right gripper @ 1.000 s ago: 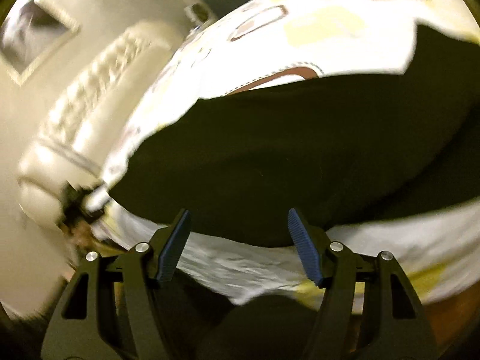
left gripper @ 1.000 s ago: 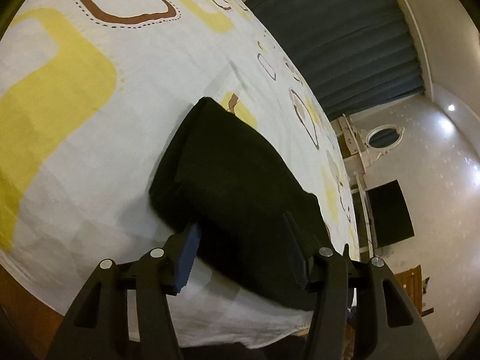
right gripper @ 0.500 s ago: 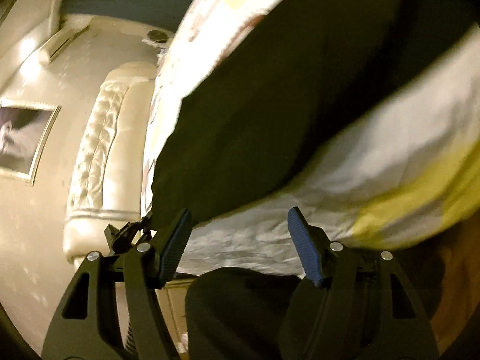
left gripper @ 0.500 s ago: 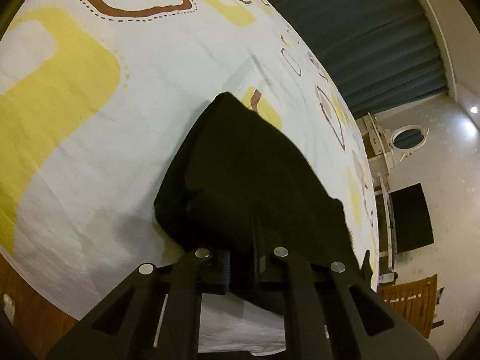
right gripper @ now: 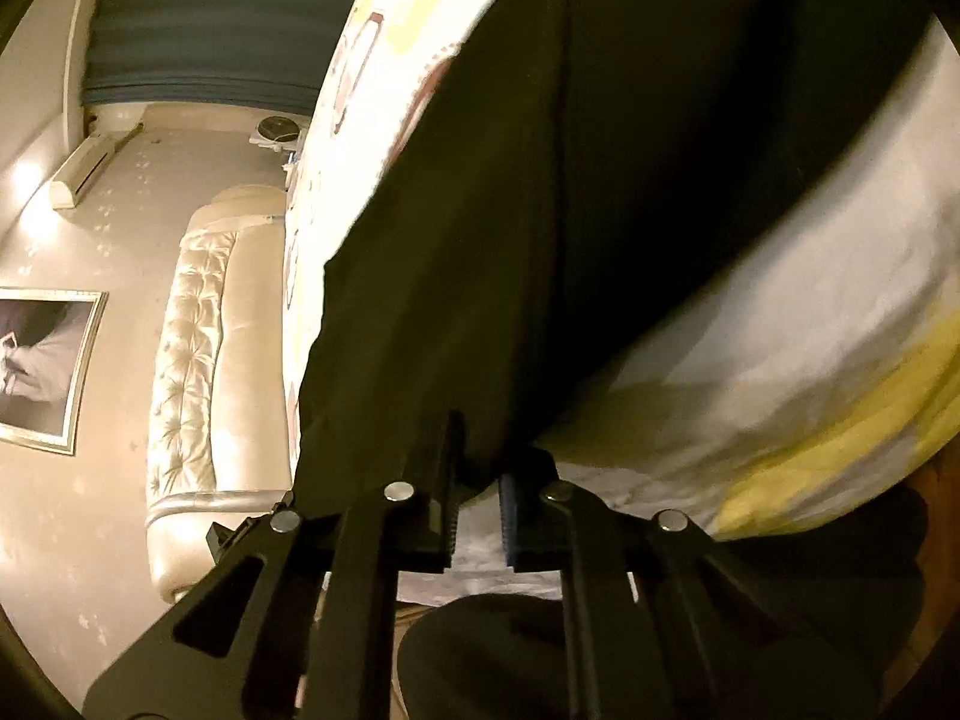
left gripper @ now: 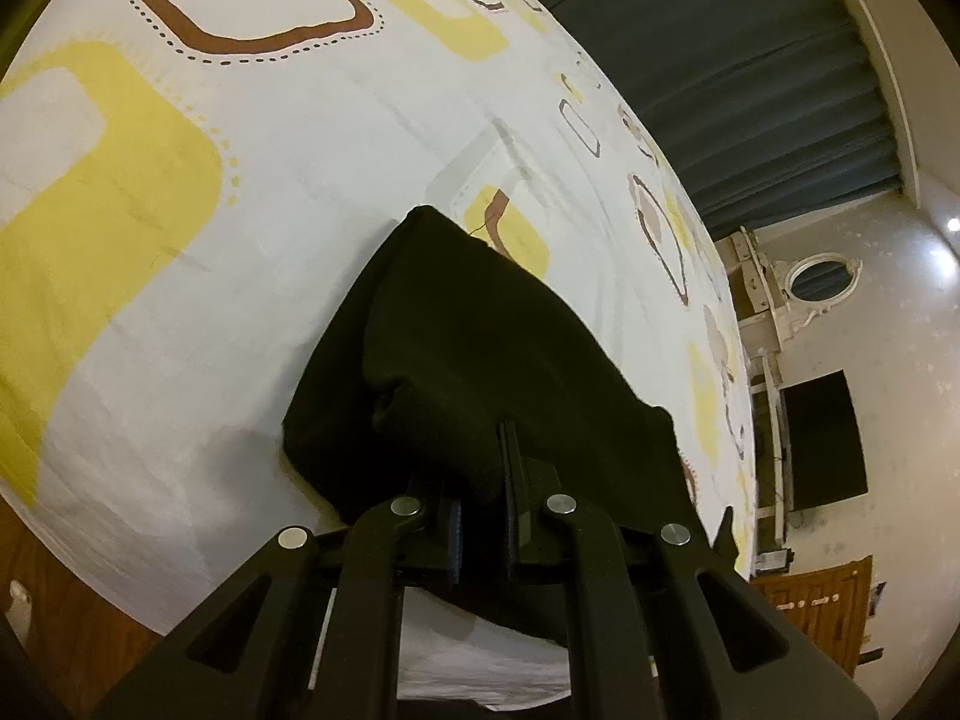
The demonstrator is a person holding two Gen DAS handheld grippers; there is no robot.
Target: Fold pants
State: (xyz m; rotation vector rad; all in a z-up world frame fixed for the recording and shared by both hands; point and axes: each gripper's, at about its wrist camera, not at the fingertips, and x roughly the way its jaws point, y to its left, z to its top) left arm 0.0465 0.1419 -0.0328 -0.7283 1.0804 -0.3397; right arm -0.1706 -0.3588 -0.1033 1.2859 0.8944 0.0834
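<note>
Your black pants (left gripper: 480, 360) lie on the patterned bedsheet (left gripper: 240, 240) near its edge, their far end cut off in both views. Your left gripper (left gripper: 480, 516) is clamped on the near hem. Your right gripper (right gripper: 477, 498) has just closed on another dark, blurred edge (right gripper: 480, 300); fabric sits between its pads.

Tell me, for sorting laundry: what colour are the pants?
Black pants, seen best in the left wrist view against the patterned bedsheet.

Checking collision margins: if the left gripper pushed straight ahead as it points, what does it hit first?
Nothing new: the left gripper is already shut on the black pants, so it would likely drive more folded cloth into the patterned bedsheet beneath.
</note>
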